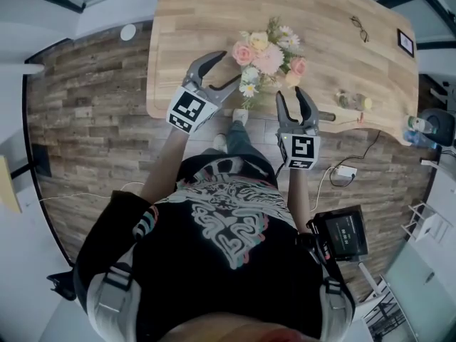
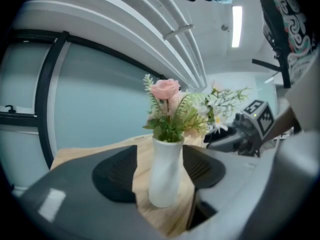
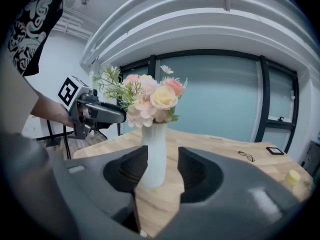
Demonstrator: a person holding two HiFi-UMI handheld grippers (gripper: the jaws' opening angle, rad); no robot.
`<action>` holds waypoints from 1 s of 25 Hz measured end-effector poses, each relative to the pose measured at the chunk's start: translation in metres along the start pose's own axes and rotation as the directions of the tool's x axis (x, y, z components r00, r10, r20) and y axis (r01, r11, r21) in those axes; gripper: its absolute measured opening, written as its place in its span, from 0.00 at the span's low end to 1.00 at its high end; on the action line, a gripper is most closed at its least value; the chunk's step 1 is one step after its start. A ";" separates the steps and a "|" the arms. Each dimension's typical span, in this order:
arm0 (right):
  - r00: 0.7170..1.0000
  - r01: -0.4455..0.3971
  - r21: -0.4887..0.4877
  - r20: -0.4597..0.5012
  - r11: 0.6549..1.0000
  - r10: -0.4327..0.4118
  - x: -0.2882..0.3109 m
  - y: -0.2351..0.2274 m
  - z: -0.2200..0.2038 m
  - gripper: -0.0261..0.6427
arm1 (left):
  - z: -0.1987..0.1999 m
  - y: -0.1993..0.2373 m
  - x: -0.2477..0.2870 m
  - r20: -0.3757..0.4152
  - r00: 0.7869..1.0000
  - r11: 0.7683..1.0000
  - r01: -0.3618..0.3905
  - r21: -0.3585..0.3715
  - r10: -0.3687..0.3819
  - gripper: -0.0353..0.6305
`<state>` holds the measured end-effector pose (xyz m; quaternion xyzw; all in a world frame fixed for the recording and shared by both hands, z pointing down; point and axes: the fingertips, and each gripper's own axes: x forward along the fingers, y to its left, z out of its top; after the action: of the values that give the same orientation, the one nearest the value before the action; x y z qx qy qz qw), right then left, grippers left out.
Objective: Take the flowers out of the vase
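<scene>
A white vase holding a bunch of pink, cream and white flowers stands near the front edge of the wooden table. From above the blooms hide the vase. My left gripper is open just left of the flowers, level with the vase. In the left gripper view the vase shows in the gap between the dark pads, apart from them. My right gripper is open in front of the bunch, at its right. The vase and flowers sit framed between its pads, untouched.
A pair of glasses and a small black frame lie at the table's far right. A yellowish object rests near the right front edge. A screen device and cables lie on the plank floor at my right.
</scene>
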<state>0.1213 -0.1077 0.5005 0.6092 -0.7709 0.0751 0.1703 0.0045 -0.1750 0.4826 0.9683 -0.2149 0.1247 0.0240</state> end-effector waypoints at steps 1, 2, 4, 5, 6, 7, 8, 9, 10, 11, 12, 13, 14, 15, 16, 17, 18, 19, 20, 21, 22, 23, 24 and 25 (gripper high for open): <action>1.000 -0.008 -0.016 -0.003 1.000 0.007 0.004 -0.001 -0.001 0.32 | 0.001 -0.003 0.004 -0.002 1.000 1.000 0.022 0.019 -0.022 0.44; 1.000 -0.017 -0.028 -0.003 0.999 0.017 0.009 -0.001 -0.002 0.32 | 0.001 -0.007 0.008 -0.008 0.999 0.998 0.047 0.043 -0.046 0.45; 0.999 -0.046 -0.036 -0.013 0.998 0.046 0.020 -0.001 -0.005 0.34 | 0.000 -0.012 0.016 -0.019 0.996 0.993 0.090 0.075 -0.088 0.48; 0.997 -0.068 -0.038 -0.024 0.997 0.067 0.025 -0.001 -0.007 0.39 | 0.001 -0.013 0.019 -0.018 0.994 0.992 0.105 0.073 -0.104 0.50; 0.995 -0.093 -0.041 -0.035 0.995 0.091 0.030 0.000 -0.009 0.42 | 0.001 -0.013 0.021 -0.013 0.993 0.991 0.116 0.061 -0.115 0.51; 0.992 -0.118 -0.047 -0.045 0.992 0.116 0.035 0.001 -0.011 0.44 | 0.003 -0.013 0.023 -0.003 0.992 0.991 0.124 0.049 -0.124 0.53; 0.989 -0.142 -0.055 -0.052 0.988 0.139 0.040 0.002 -0.013 0.47 | 0.005 -0.012 0.024 0.009 0.991 0.990 0.133 0.041 -0.134 0.53; 0.985 -0.164 -0.060 -0.057 0.985 0.160 0.045 0.003 -0.014 0.50 | 0.007 -0.012 0.025 0.020 0.989 0.989 0.145 0.039 -0.146 0.54; 0.982 -0.183 -0.063 -0.059 0.981 0.179 0.050 0.004 -0.015 0.52 | 0.010 -0.013 0.026 0.029 0.986 0.986 0.161 0.041 -0.163 0.55; 0.979 -0.200 -0.065 -0.057 0.978 0.197 0.055 0.006 -0.015 0.53 | 0.012 -0.014 0.027 0.034 0.983 0.983 0.177 0.045 -0.179 0.56; 0.975 -0.218 -0.070 -0.052 0.974 0.214 0.059 0.008 -0.014 0.53 | 0.014 -0.015 0.029 0.035 0.981 0.981 0.190 0.049 -0.192 0.57; 0.972 -0.235 -0.079 -0.047 0.969 0.232 0.064 0.009 -0.013 0.53 | 0.015 -0.016 0.031 0.033 0.979 0.979 0.197 0.052 -0.199 0.57; 0.968 -0.250 -0.089 -0.043 0.964 0.247 0.069 0.010 -0.012 0.53 | 0.015 -0.016 0.034 0.030 0.979 0.978 0.201 0.055 -0.202 0.57; 0.965 -0.263 -0.097 -0.039 0.960 0.261 0.073 0.009 -0.011 0.53 | 0.016 -0.017 0.039 0.027 0.978 0.977 0.204 0.058 -0.205 0.57; 0.961 -0.275 -0.097 -0.034 0.956 0.273 0.079 0.005 -0.011 0.53 | 0.017 -0.017 0.047 0.027 0.977 0.976 0.208 0.060 -0.210 0.57; 0.958 -0.286 -0.093 -0.029 0.954 0.285 0.085 -0.001 -0.011 0.53 | 0.018 -0.017 0.055 0.028 0.976 0.975 0.213 0.060 -0.215 0.57; 0.955 -0.296 -0.089 -0.023 0.951 0.295 0.090 -0.005 -0.011 0.53 | 0.019 -0.017 0.063 0.031 0.975 0.974 0.219 0.059 -0.221 0.57; 0.952 -0.306 -0.087 -0.018 0.948 0.306 0.094 -0.008 -0.010 0.53 | 0.021 -0.018 0.068 0.034 0.973 0.973 0.224 0.058 -0.226 0.57; 0.949 -0.316 -0.089 -0.012 0.945 0.316 0.097 -0.006 -0.008 0.53 | 0.022 -0.018 0.069 0.037 0.972 0.972 0.228 0.060 -0.230 0.57; 0.945 -0.327 -0.092 -0.007 0.940 0.328 0.098 -0.003 -0.006 0.53 | 0.023 -0.020 0.068 0.038 0.972 0.971 0.231 0.061 -0.233 0.57; 0.940 -0.339 -0.095 -0.003 0.936 0.341 0.099 0.001 -0.005 0.53 | 0.024 -0.022 0.067 0.039 0.971 0.970 0.233 0.064 -0.236 0.57; 0.936 -0.351 -0.101 0.001 0.931 0.353 0.100 0.003 -0.004 0.53 | 0.025 -0.023 0.068 0.040 0.970 0.969 0.236 0.068 -0.239 0.57; 0.931 -0.361 -0.110 0.003 0.926 0.364 0.102 0.004 -0.003 0.53 | 0.026 -0.025 0.071 0.041 0.969 0.968 0.239 0.073 -0.242 0.57; 0.927 -0.372 -0.121 0.004 0.920 0.375 0.105 0.006 -0.003 0.53 | 0.027 -0.025 0.073 0.042 0.969 0.968 0.240 0.079 -0.244 0.57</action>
<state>0.0946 -0.2009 0.5407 0.4410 -0.8781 0.0524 0.1782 0.0857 -0.1852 0.4753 0.9904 -0.0910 0.1039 -0.0019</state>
